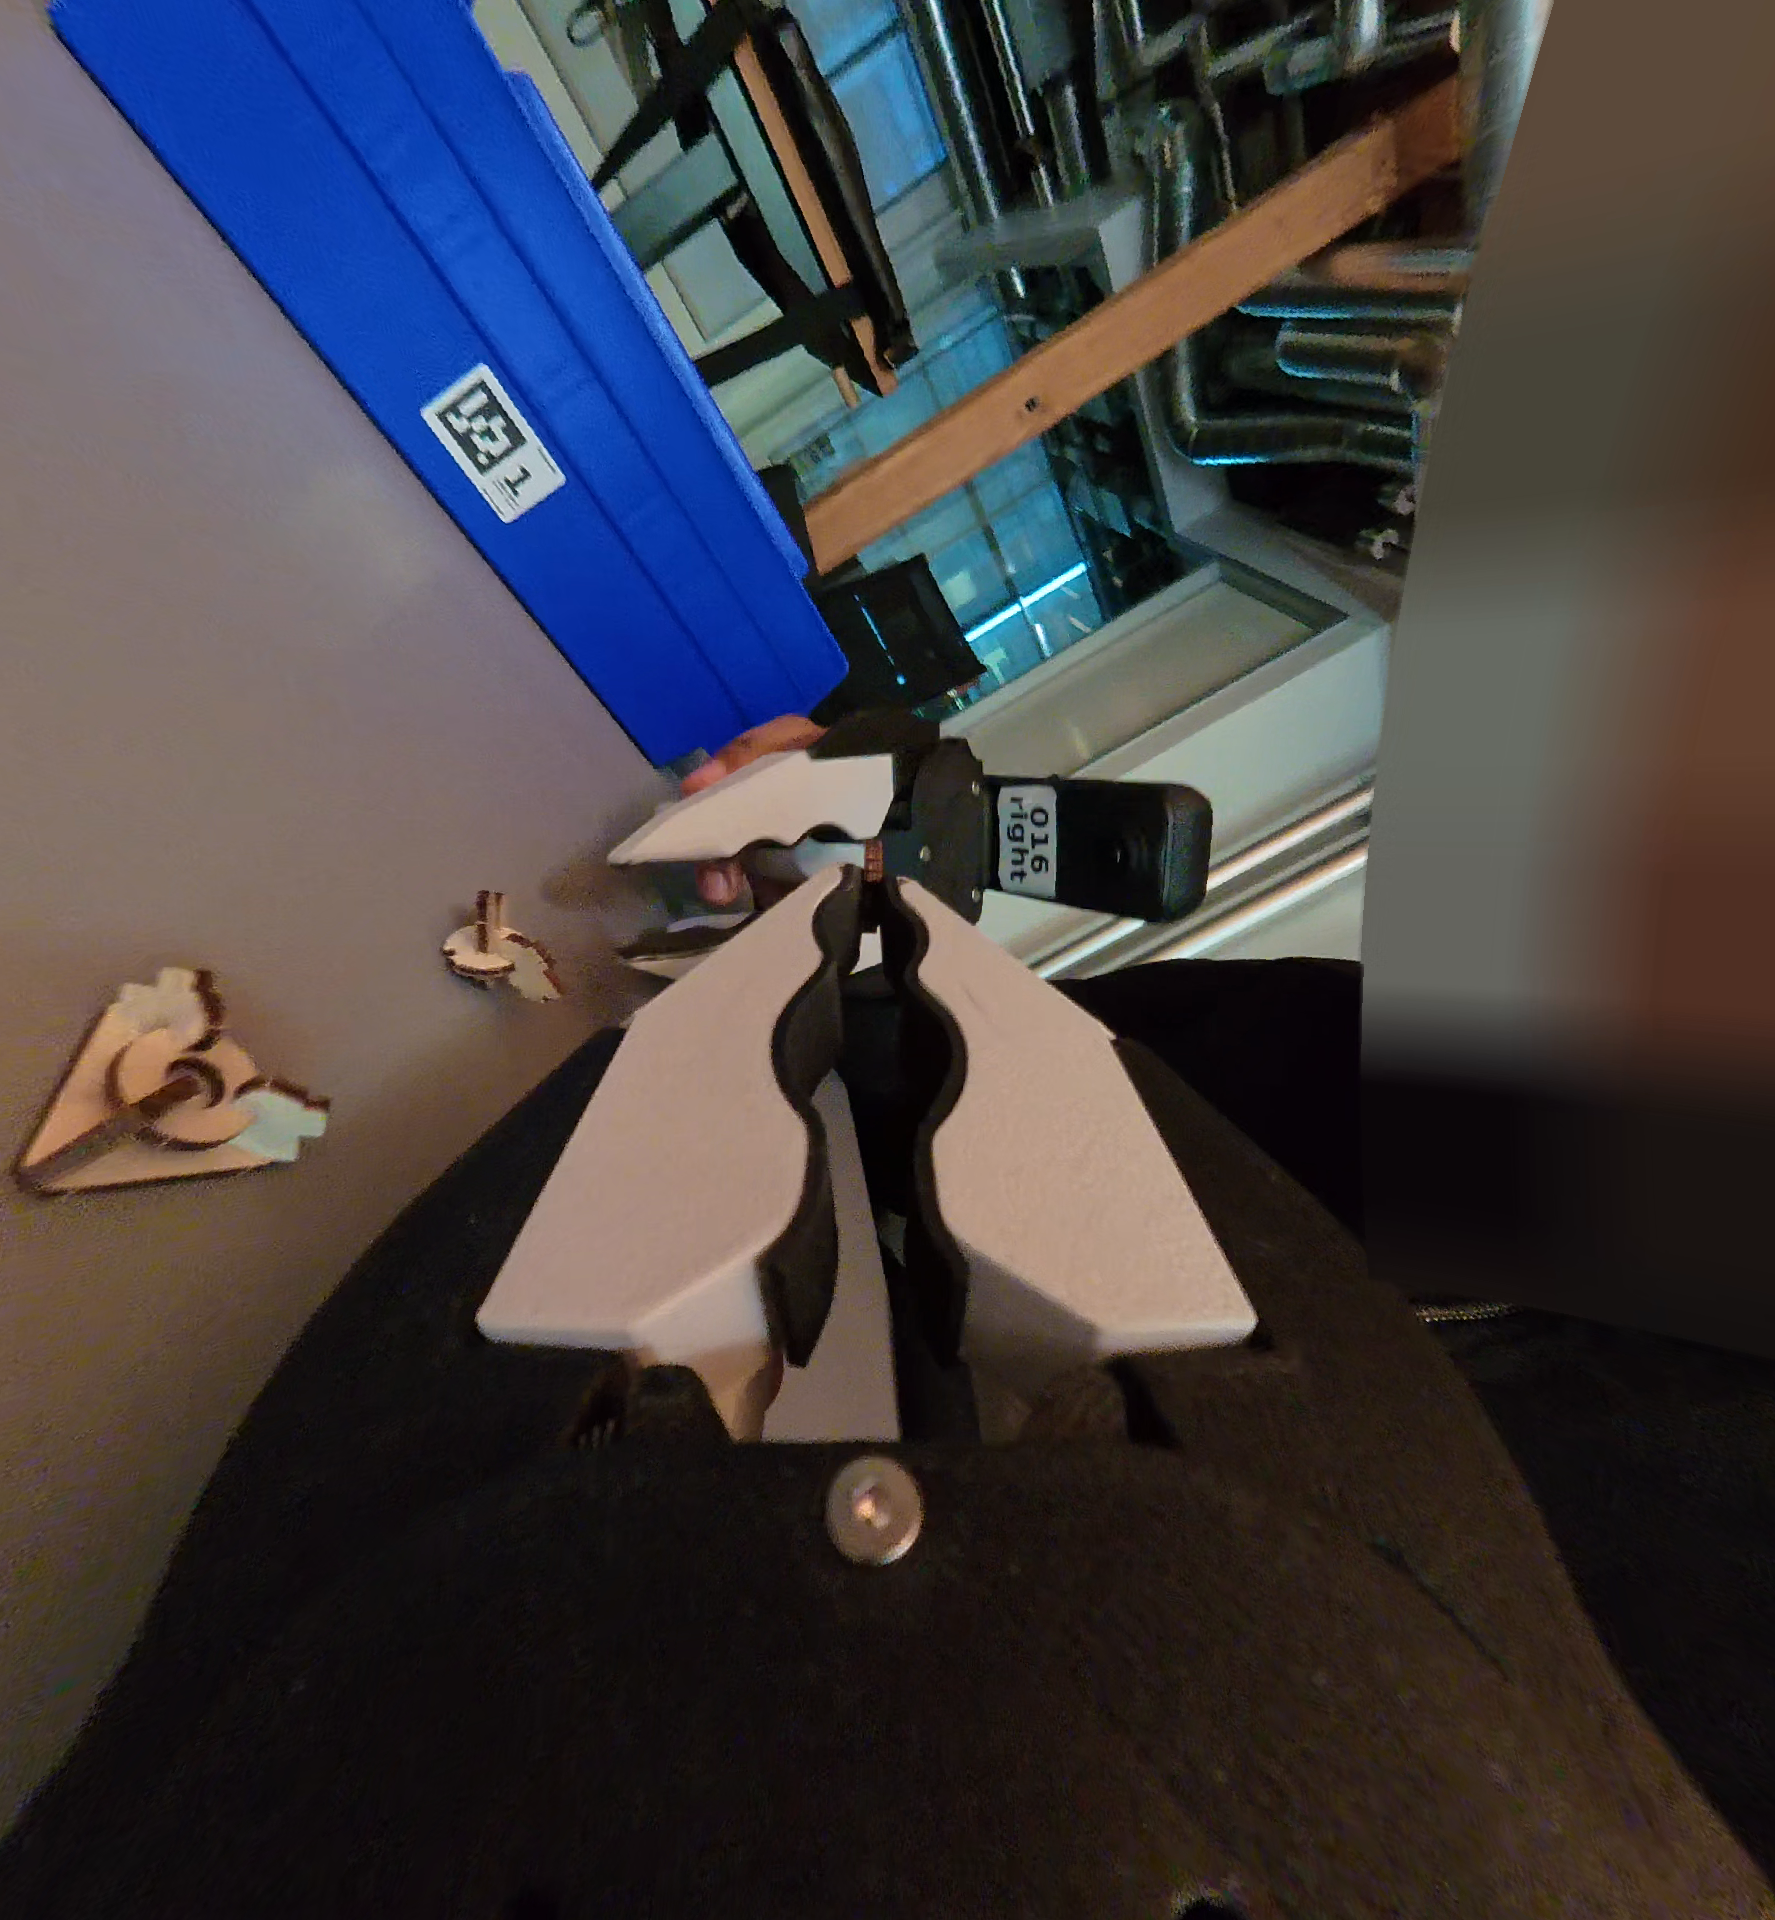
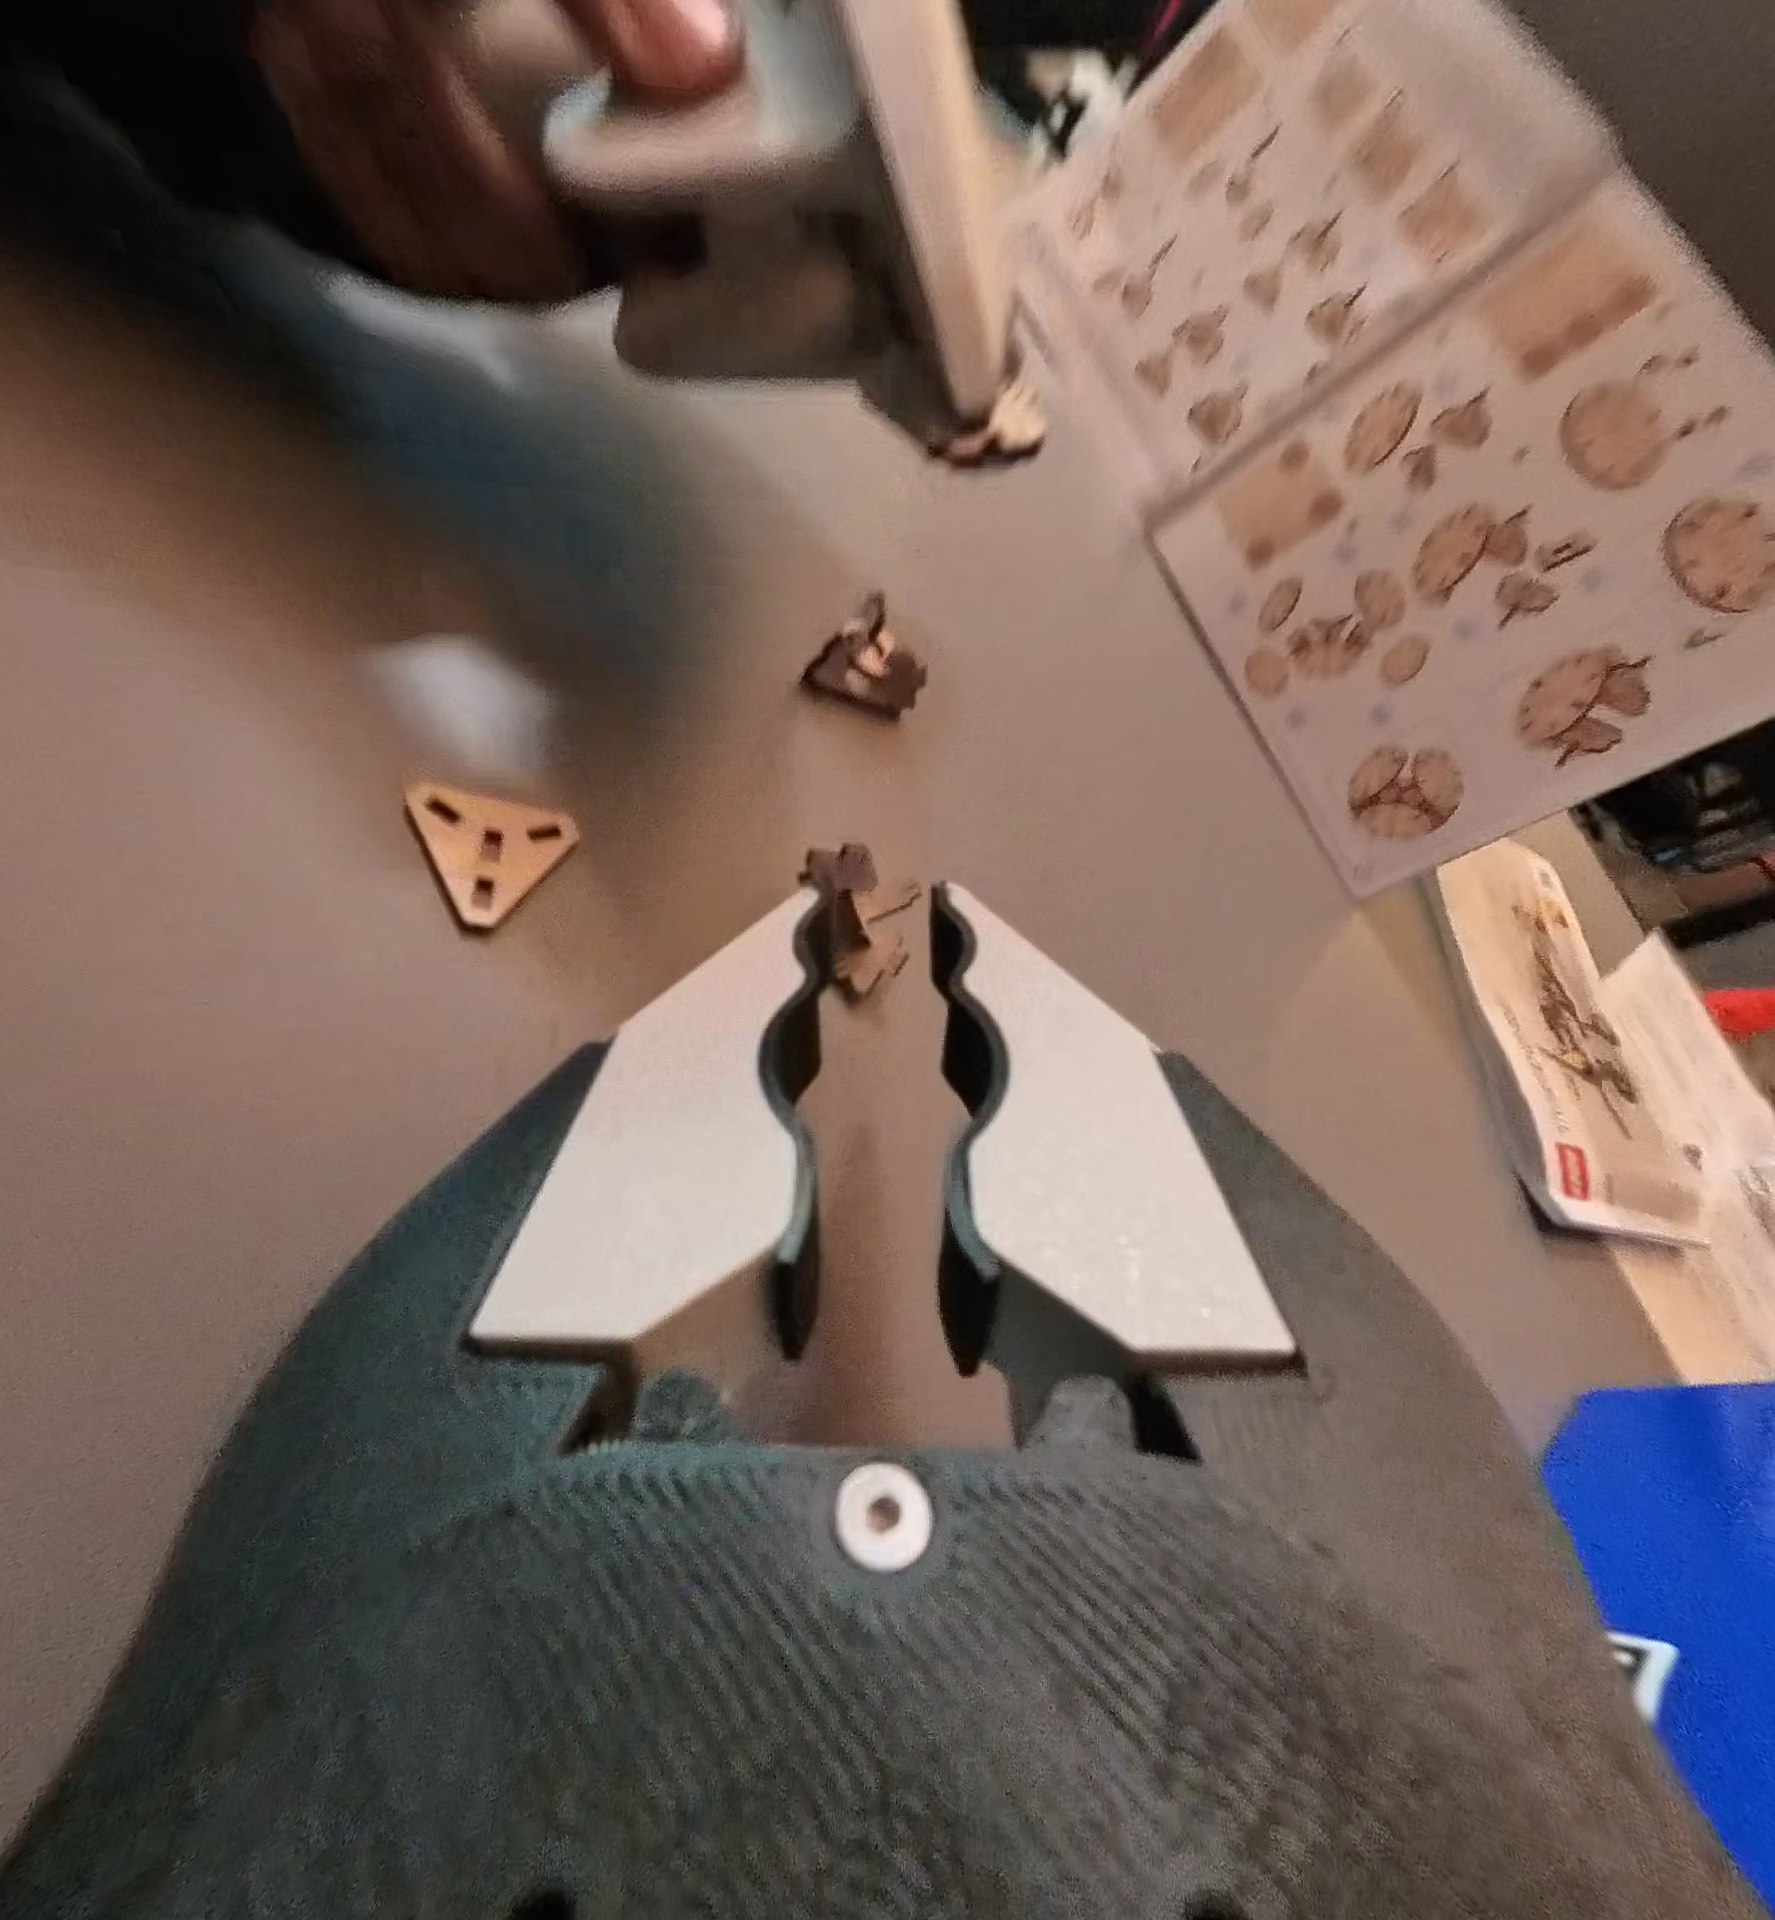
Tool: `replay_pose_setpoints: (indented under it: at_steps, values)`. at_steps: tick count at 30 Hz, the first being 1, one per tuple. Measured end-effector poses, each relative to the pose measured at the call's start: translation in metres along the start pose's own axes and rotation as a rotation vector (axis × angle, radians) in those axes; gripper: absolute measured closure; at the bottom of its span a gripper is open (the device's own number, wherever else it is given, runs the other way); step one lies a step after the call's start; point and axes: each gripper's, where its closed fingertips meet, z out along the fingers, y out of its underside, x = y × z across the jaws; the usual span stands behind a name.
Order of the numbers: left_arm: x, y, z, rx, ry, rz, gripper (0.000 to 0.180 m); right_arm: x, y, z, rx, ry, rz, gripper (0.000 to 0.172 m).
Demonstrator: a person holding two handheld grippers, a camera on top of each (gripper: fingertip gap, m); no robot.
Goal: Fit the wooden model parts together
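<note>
Two sets of tongs are at work over a grey counter (image 2: 1122, 727) scattered with small laser-cut wooden pieces. The left tongs (image 1: 870, 883) are closed together at the tips, pinching a thin brown wooden piece (image 1: 872, 860) whose edge pokes out just past them. Beyond those tips hangs the right tongs (image 1: 654, 904), seen side-on with a hand (image 1: 748, 758) on the grip. Off to the left of the left tongs lie a triangular wooden assembly (image 1: 171, 1091) and a smaller round assembly (image 1: 498, 951); farther off stands a blue bin (image 1: 447, 343).

From the right side, the right tongs (image 2: 867, 909) stand apart, with a small dark wooden part (image 2: 852, 914) between them. It lies against the left finger (image 2: 717, 1091), while a clear gap shows before the right finger. Ahead of these tips sits another small wooden assembly (image 2: 867, 665); to their left lies a flat triangular plate (image 2: 488, 847) with slots. To the right rest printed instruction sheets (image 2: 1485, 520).
</note>
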Motion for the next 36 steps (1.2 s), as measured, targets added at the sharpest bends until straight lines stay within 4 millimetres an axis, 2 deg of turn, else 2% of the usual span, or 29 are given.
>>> replay_pose_setpoints:
  at_steps: [4, 11, 17, 19, 21, 24, 26, 29, 33, 36]
  values:
    - [-0.001, -0.001, -0.007, 0.021, -0.02, 0.009, 0.18, -0.003, 0.011, 0.012, -0.111, 0.025, -0.103, 0.164]
    - [-0.001, 0.001, -0.008, 0.005, -0.013, -0.006, 0.179, -0.009, 0.019, 0.02, -0.161, 0.001, -0.155, 0.163]
    - [-0.004, 0.003, -0.007, -0.004, -0.025, -0.01, 0.18, -0.005, 0.015, 0.018, -0.153, 0.039, -0.181, 0.171]
    - [-0.006, 0.002, -0.008, -0.002, -0.028, -0.015, 0.18, 0.004, 0.009, 0.013, -0.115, 0.08, -0.166, 0.171]
    - [-0.004, 0.0, -0.008, 0.017, 0.002, -0.037, 0.18, 0.008, -0.008, 0.003, 0.001, 0.092, -0.109, 0.171]
    - [-0.001, -0.001, -0.006, 0.042, 0.063, -0.092, 0.18, 0.012, -0.04, -0.021, 0.258, 0.023, 0.072, 0.171]
    - [0.002, 0.004, -0.002, 0.022, 0.096, -0.121, 0.18, 0.012, -0.054, -0.036, 0.387, -0.085, 0.216, 0.172]
    - [0.008, 0.011, 0.005, -0.018, 0.135, -0.144, 0.179, 0.009, -0.061, -0.043, 0.454, -0.198, 0.315, 0.172]
    - [0.013, 0.024, 0.011, -0.091, 0.151, -0.157, 0.179, -0.009, -0.063, -0.037, 0.418, -0.224, 0.229, 0.172]
    - [0.009, 0.021, 0.007, -0.075, 0.136, -0.174, 0.179, -0.009, -0.067, -0.041, 0.444, -0.219, 0.215, 0.172]
